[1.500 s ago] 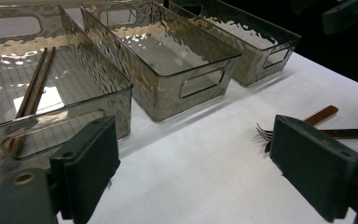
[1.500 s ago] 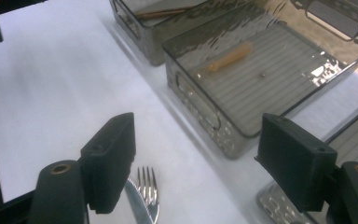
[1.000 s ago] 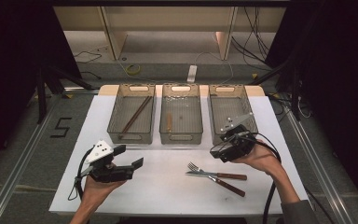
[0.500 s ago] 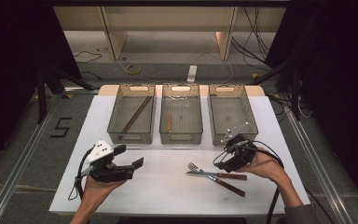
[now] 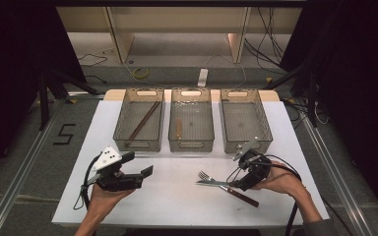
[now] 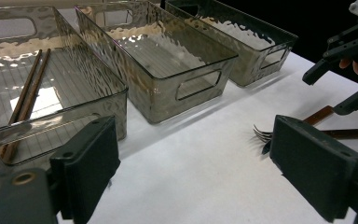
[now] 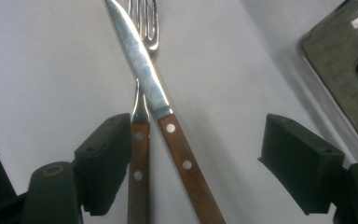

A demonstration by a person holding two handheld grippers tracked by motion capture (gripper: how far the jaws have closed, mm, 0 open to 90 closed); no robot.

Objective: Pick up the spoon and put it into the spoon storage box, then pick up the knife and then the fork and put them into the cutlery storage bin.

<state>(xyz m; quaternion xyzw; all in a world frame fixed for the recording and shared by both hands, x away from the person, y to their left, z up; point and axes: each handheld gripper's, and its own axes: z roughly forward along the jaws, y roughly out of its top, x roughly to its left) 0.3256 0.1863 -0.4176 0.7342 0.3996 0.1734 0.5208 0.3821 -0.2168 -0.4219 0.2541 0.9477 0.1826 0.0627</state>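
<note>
The right gripper (image 7: 191, 163) has just been opening; its jaws stand wide apart, with the knife (image 7: 168, 126) and fork (image 7: 140, 116) handles lying crossed between them, untouched. The left gripper (image 6: 205, 172) jaws are also apart, nothing between them

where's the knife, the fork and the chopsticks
knife (image 7: 142, 70): right gripper view, middle of the blade
fork (image 7: 143, 18): right gripper view, on the tines
chopsticks (image 5: 143, 120): high view, mid-length, in the left bin

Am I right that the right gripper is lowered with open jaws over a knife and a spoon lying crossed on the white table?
Nearly: the right gripper has open jaws over the knife, but that crosses a fork, not a spoon; the right gripper view shows tines.
</note>
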